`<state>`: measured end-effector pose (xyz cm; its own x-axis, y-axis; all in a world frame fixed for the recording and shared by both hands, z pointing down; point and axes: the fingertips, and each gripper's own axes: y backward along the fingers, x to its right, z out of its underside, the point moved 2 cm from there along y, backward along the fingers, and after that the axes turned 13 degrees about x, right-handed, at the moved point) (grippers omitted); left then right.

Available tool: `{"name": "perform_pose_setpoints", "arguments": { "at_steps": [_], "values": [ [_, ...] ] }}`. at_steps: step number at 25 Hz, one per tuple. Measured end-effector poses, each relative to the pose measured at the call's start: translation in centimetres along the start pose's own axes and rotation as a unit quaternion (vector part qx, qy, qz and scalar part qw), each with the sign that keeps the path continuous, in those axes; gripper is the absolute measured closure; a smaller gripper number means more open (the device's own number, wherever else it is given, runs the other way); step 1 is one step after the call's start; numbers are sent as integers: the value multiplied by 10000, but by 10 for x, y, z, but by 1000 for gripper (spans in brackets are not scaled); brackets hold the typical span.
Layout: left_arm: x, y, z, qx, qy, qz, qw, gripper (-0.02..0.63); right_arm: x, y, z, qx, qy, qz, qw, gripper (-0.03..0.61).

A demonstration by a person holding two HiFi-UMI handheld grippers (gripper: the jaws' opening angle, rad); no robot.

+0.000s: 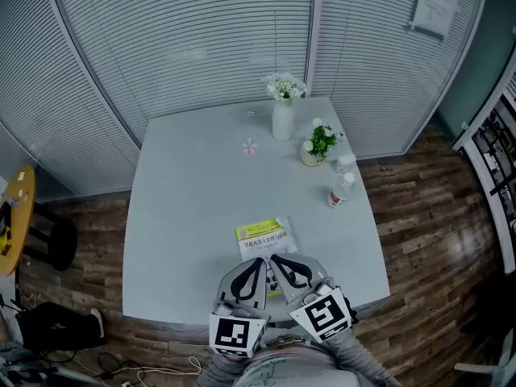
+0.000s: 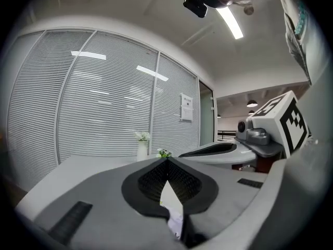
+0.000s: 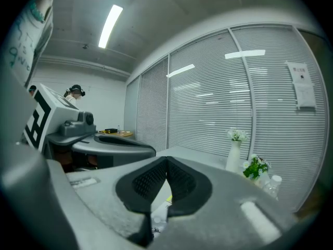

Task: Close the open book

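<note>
A pale grey table point(image 1: 177, 216) stands before slatted blinds point(image 1: 185, 47). The book point(image 1: 263, 234) lies near the table's front edge, just ahead of and partly under the left gripper point(image 1: 260, 261) and right gripper point(image 1: 276, 258), both with jaws closed tip to tip. Its yellow-green cover faces up (print too small to read). The grippers hide its near end.

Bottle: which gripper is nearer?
Right. In the head view the right gripper sits at the book's near edge, down-left of the bottle. The left gripper is right beside it, farther left still.
</note>
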<state>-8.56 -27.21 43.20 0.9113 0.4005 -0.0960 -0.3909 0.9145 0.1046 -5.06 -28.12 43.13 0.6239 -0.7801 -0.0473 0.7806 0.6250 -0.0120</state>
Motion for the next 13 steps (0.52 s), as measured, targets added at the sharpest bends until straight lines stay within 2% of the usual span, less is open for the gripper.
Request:
{"name": "perform_pose_setpoints", "arguments": {
  "at_steps": [8, 13],
  "values": [
    [0, -1, -3, -45, 43, -36, 10000, 615, 0, -2, 4, -59, 19, -15, 10000, 577],
    [-4, -1, 3, -10, -82, -5, 10000, 615, 0, -4, 8, -51, 35, -36, 10000, 577]
  ]
}}
